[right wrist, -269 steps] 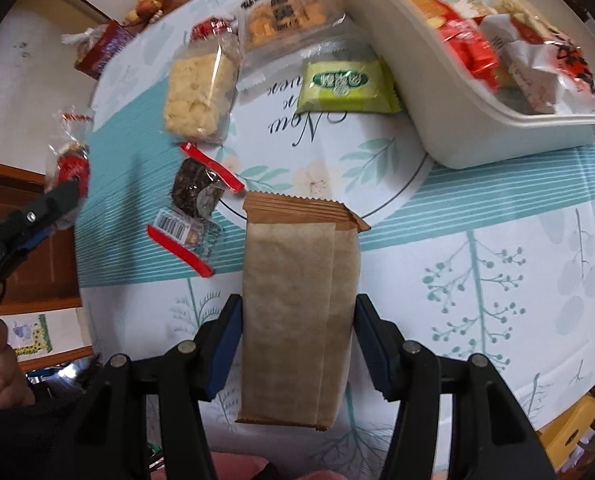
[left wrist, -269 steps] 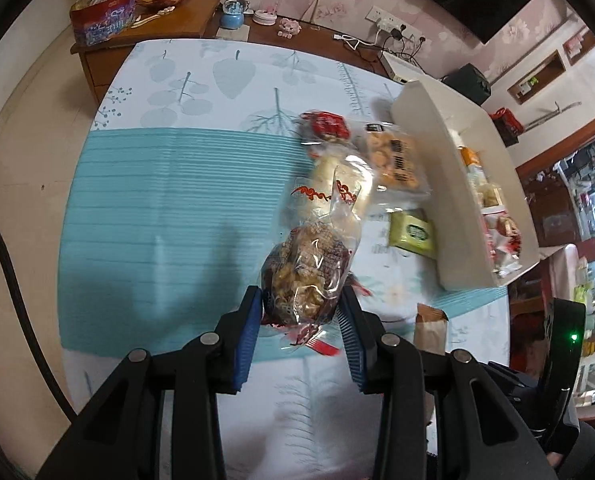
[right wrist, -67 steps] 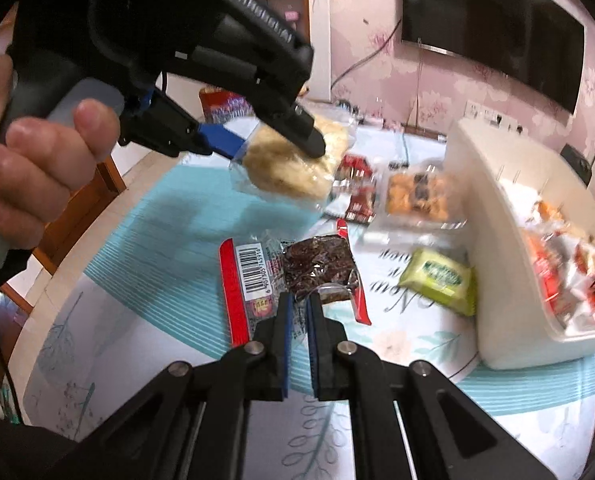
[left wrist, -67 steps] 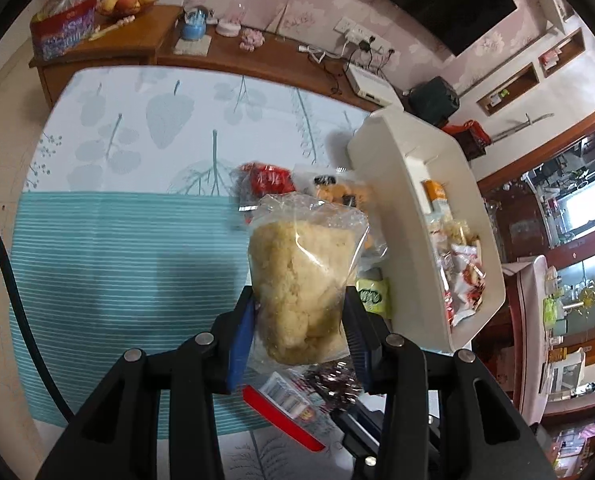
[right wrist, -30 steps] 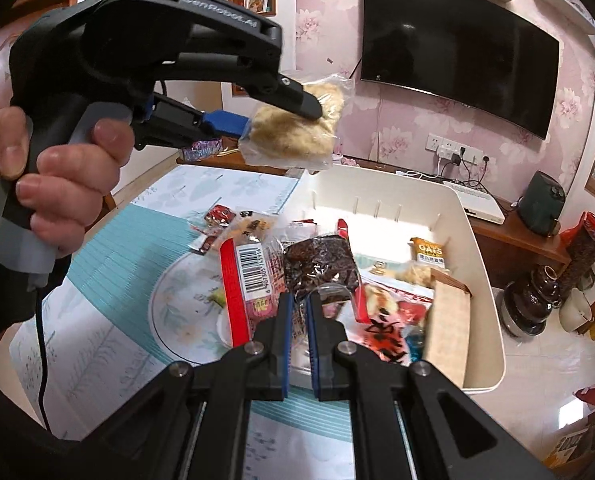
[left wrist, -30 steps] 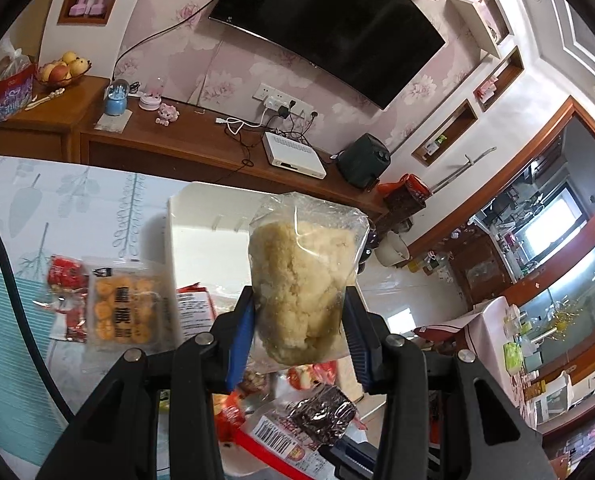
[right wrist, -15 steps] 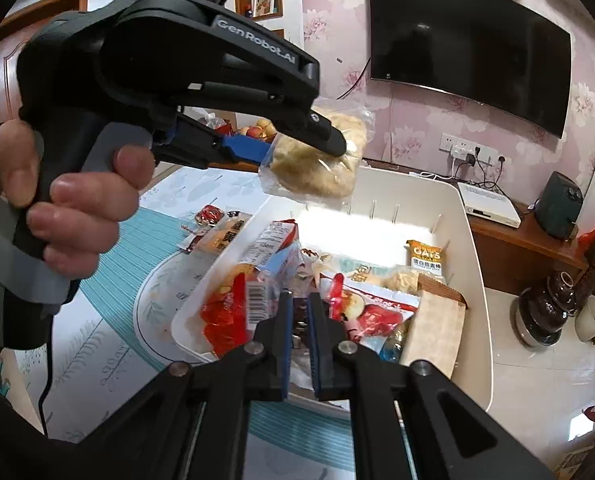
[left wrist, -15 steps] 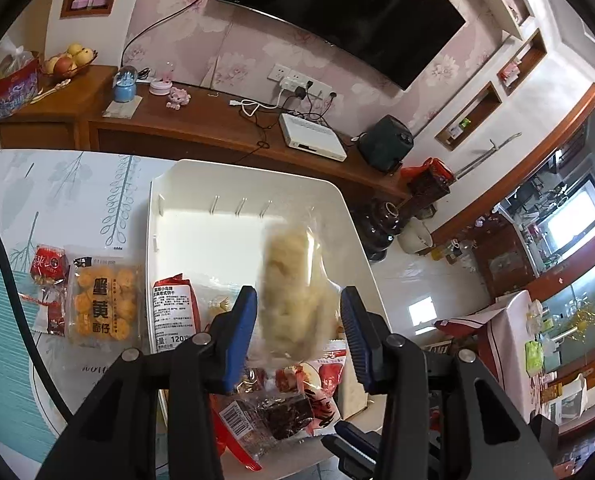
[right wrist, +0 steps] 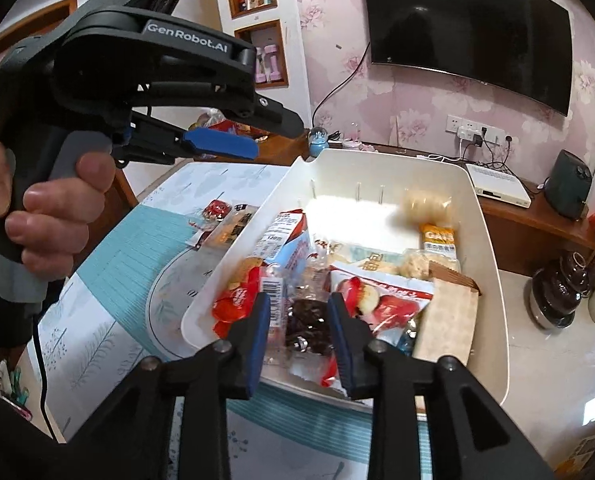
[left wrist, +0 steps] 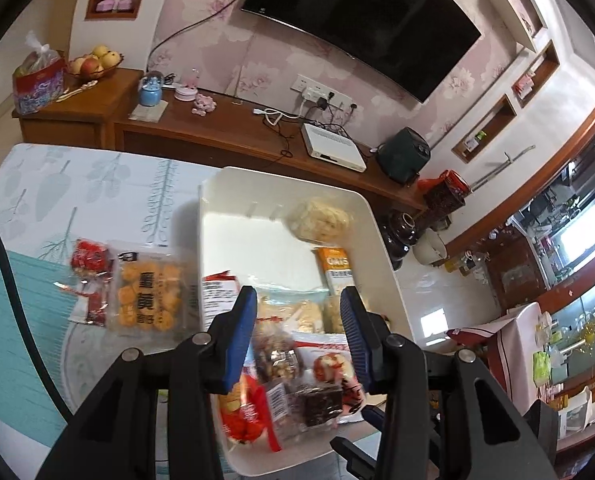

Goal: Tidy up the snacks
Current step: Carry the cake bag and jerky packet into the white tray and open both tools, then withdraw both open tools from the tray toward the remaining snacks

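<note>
The white bin (left wrist: 211,216) (right wrist: 493,280) holds several snack packs. A clear bag of yellow crumbly snack (left wrist: 319,220) (right wrist: 425,204) lies blurred at its far end. My left gripper (left wrist: 297,320) (right wrist: 273,138) is open above the bin with nothing between its fingers. My right gripper (right wrist: 297,326) hangs over the bin's near end and its jaws are opening. The dark snack packet with the red strip (right wrist: 309,324) (left wrist: 317,400) lies between them on the other packs, and the pads do not press on it. An orange-yellow biscuit pack (left wrist: 149,300) (right wrist: 233,220) and a red packet (left wrist: 89,260) (right wrist: 216,208) lie on the table left of the bin.
A brown paper bag (right wrist: 445,316) stands in the bin's near right corner. A person's hand (right wrist: 45,200) holds the left gripper. Behind the table stands a wooden sideboard (left wrist: 217,128) with a fruit bowl and a router. A dark vase (right wrist: 561,292) stands on the floor to the right.
The yellow bag has left my left gripper's jaws and dropped to the bin's far end. My right gripper's jaws have parted, and the dark packet now lies in the bin.
</note>
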Demonstrator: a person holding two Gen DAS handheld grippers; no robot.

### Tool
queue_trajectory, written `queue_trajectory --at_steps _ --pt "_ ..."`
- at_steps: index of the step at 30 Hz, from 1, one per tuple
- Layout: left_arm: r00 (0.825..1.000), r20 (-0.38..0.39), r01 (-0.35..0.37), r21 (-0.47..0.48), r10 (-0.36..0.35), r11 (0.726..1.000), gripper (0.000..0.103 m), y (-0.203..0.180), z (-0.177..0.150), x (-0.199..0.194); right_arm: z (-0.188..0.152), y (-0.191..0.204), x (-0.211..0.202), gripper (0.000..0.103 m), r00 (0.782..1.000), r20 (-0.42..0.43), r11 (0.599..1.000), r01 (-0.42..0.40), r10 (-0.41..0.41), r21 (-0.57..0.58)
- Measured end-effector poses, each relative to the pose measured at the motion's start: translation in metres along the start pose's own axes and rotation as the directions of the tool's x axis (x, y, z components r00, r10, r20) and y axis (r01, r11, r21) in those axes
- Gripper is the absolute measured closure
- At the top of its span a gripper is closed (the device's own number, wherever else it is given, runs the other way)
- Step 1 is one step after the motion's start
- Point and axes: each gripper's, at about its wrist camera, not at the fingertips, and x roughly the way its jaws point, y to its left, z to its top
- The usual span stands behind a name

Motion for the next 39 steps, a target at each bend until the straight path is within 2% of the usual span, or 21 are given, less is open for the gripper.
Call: queue_trajectory --at_steps 11,17,25,30,32,35,39 --pt "0.999 -0.032 -0.022 -0.041 0.021 0.999 0.061 0.062 -0.013 -0.040 0.007 0.050 -0.001 0.058 1.000 -0.014 1.000 0.012 -0.013 -0.003" --pt "0.998 -0.055 -0.013 -0.008 0.012 1.000 0.061 0.089 -0.009 -0.062 0.014 0.089 0.002 0.054 0.997 -0.024 0.997 0.079 -0.079 0.002" --pt "0.996 -0.085 0.004 0.034 -0.001 0.999 0.060 0.129 0.007 -0.086 0.025 0.137 0.017 0.053 0.988 -0.046 0.985 0.149 -0.146 0.089" --pt "0.995 -0.096 0.017 0.060 -0.011 0.998 0.060 0.156 0.017 -0.097 0.032 0.161 0.034 0.053 0.986 -0.069 0.972 0.161 -0.151 0.169" --pt "0.995 -0.100 0.014 0.069 -0.007 0.998 0.056 0.165 0.021 -0.098 0.035 0.168 0.040 0.053 0.984 -0.080 0.967 0.172 -0.160 0.189" --pt "0.993 -0.116 -0.007 0.083 0.016 0.996 0.053 0.179 0.028 -0.096 0.036 0.176 0.052 0.053 0.981 -0.102 0.953 0.187 -0.167 0.237" --pt "0.989 -0.143 -0.023 0.115 0.040 0.993 0.049 0.191 0.037 -0.087 0.035 0.175 0.073 0.053 0.977 -0.151 0.907 0.196 -0.149 0.372"
